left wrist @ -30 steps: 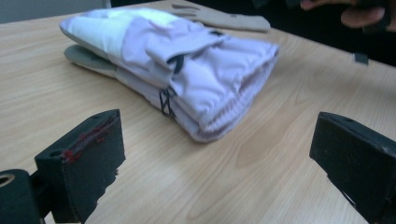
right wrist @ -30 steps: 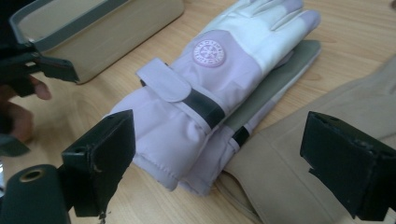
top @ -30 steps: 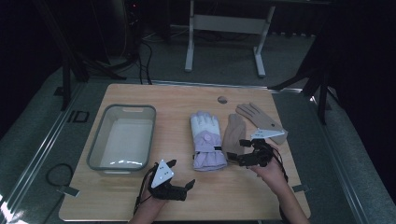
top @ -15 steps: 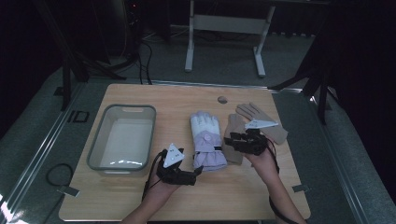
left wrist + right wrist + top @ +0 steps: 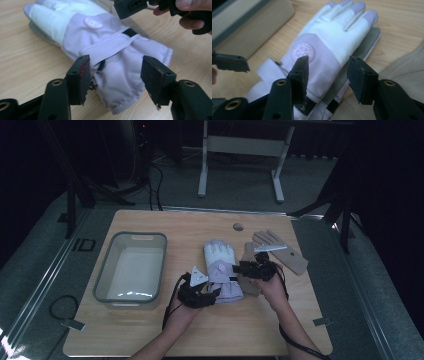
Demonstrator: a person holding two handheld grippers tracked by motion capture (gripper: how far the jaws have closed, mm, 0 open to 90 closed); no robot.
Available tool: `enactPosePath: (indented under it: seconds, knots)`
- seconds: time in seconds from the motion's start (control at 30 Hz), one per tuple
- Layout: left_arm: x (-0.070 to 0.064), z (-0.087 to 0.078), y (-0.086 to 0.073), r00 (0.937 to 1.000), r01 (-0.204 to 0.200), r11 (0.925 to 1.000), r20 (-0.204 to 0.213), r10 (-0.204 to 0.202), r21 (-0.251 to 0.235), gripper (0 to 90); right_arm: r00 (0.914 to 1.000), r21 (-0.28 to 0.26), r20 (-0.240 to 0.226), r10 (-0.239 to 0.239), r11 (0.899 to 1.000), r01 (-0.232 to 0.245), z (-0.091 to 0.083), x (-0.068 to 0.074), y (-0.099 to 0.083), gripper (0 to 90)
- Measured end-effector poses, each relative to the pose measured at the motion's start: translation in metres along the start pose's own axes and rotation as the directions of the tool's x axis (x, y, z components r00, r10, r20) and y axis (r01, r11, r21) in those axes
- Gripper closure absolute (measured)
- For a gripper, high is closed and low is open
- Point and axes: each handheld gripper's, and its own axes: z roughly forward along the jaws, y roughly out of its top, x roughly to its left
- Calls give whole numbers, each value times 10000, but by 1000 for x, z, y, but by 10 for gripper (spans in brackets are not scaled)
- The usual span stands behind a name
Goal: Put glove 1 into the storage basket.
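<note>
A white and lavender padded glove [image 5: 220, 262] lies palm down at the table's middle, on top of its mate, whose grey palm [image 5: 362, 50] peeks out beneath. My left gripper [image 5: 216, 293] is at the glove's cuff [image 5: 125, 75], open, with a jaw on each side of it. My right gripper [image 5: 236, 268] comes in from the right and hangs open over the glove's wrist [image 5: 322, 60], beside the round logo patch [image 5: 303, 51]. In the left gripper view, the right gripper [image 5: 130, 7] hovers above the strap.
A grey rectangular tray [image 5: 102, 275] stands empty at the left of the wooden table [image 5: 240, 330]. A pair of tan gloves [image 5: 280, 250] lies right of the white pair, partly under my right hand. A small round disc [image 5: 238, 226] sits near the far edge.
My left gripper has moved forward and right to the glove's cuff. My right gripper has moved left from the tan gloves to over the white glove.
</note>
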Motion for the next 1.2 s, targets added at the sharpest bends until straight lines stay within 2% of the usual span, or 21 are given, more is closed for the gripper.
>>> enactPosePath:
  seconds: [0.03, 0.1, 0.2, 0.27, 0.33, 0.4, 0.47, 0.5, 0.53, 0.57, 0.63, 0.67, 0.7, 0.8, 0.87, 0.97, 1.03, 1.13, 1.2]
  knots:
    - [1, 3, -2, 10000, 33, 9999, -12, -32, 165, 414, 9999, 190, 158, 9, 9998, -12, 4, -1, -1, 499]
    - [2, 10, -5, 9999, 120, 9983, -89, -115, 563, 413, 9998, 534, 88, 183, 9984, -188, 12, -4, -3, 484]
    - [6, 18, -10, 9994, 330, 9938, 61, -338, 1059, 418, 9997, 1036, 103, 239, 9943, -249, 23, -6, -7, 481]
    - [7, 23, -13, 9990, 429, 9904, 87, -444, 1316, 421, 9996, 1683, 240, 120, 9856, -158, 34, -8, -8, 485]
    - [11, 25, -15, 9977, 629, 9879, 166, -659, 1418, 419, 9980, 2080, -94, 626, 9763, -592, 41, -15, -8, 481]
    - [14, 27, -18, 9962, 806, 9846, 214, -849, 1554, 398, 9934, 2231, -416, 1071, 9701, -952, 45, -20, -9, 489]
    - [16, 28, -19, 9957, 842, 9822, 235, -894, 1678, 370, 9873, 2339, -797, 1375, 9654, -1156, 47, -22, -11, 566]
    - [17, 29, -20, 9950, 881, 9806, 315, -950, 1750, 365, 9869, 2375, -872, 1354, 9650, -1114, 47, -21, -11, 612]
    - [18, 30, -21, 9936, 989, 9790, 365, -1070, 1783, 365, 9878, 2385, -870, 1294, 9654, -1055, 46, -20, -11, 654]
    - [18, 31, -21, 9934, 1013, 9783, 347, -1093, 1806, 359, 9920, 2349, -732, 1029, 9685, -831, 45, -16, -11, 690]
    - [19, 32, -22, 9933, 1020, 9775, 355, -1104, 1845, 349, 9984, 2216, -263, 496, 9742, -425, 43, -7, -10, 763]
    - [19, 33, -23, 9932, 1045, 9771, 313, -1122, 1852, 341, 9998, 2137, 196, -81, 9769, 37, 41, 1, -10, 786]
    - [20, 33, -24, 9925, 1091, 9764, 332, -1172, 1865, 328, 9967, 2074, 558, -593, 9771, 466, 39, 9, -11, 798]
    - [23, 34, -27, 9868, 1383, 9711, 564, -1518, 1944, 327, 9783, 1862, 1329, -1587, 9735, 1326, 35, 24, -15, 805]
    - [23, 35, -25, 9882, 1240, 9703, 623, -1396, 2075, 338, 9681, 1795, 1678, -1863, 9713, 1558, 36, 29, -18, 805]
    - [24, 36, -23, 9814, 1280, 9652, 1110, -1564, 2282, 444, 9672, 1807, 1731, -1860, 9713, 1545, 36, 29, -18, 804]
    - [22, 36, -22, 9805, 1242, 9652, 1208, -1550, 2300, 510, 9654, 1804, 1770, -1914, 9706, 1594, 36, 30, -18, 804]
    - [24, 36, -22, 9744, 1354, 9620, 1441, -1727, 2371, 587, 9630, 1751, 1870, -1943, 9711, 1619, 37, 32, -19, 807]
    - [23, 36, -22, 9756, 1259, 9632, 1464, -1636, 2375, 636, 9615, 1770, 1911, -1974, 9704, 1641, 37, 33, -18, 809]
